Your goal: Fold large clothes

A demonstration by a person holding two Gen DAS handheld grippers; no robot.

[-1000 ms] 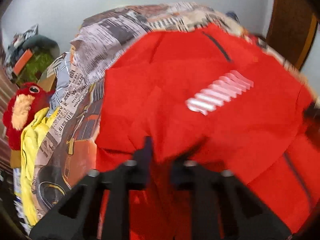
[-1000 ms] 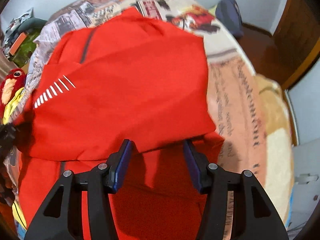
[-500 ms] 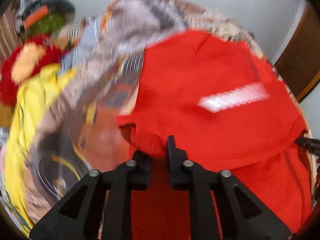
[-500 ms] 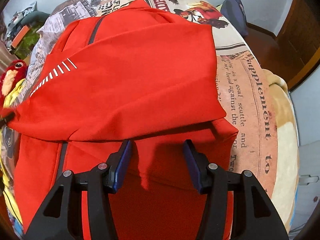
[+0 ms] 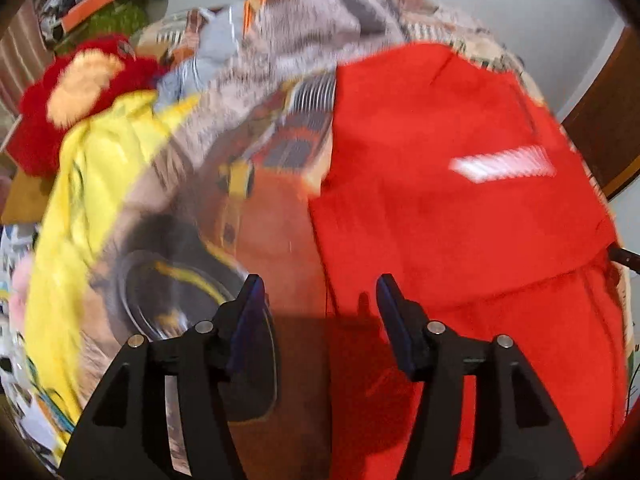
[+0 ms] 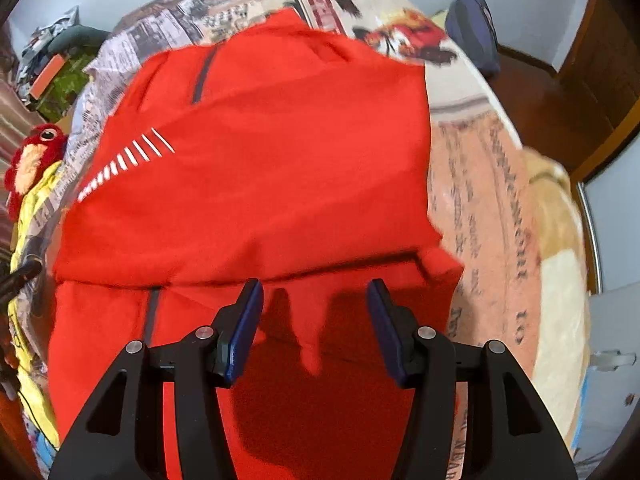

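Observation:
A large red garment (image 6: 272,184) with white reflective stripes (image 6: 124,160) lies folded over itself on a bed with a newspaper-print cover (image 6: 488,184). In the left wrist view the red garment (image 5: 448,200) fills the right half. My left gripper (image 5: 318,300) hangs over the garment's left edge; its jaws are opening and nothing is pinched between them. My right gripper (image 6: 314,302) stands open above the lower red layer, just below the fold's edge, holding nothing.
A yellow cloth (image 5: 84,184) and a red plush toy (image 5: 80,84) lie left of the garment. A dark blue item (image 6: 472,36) sits at the bed's far right. A wooden door (image 6: 600,80) and floor lie beyond the bed's right side.
My left gripper was shut on the red fabric, carried it leftward across the bed, and has let go with its jaws now apart. The right gripper stayed in place, open.

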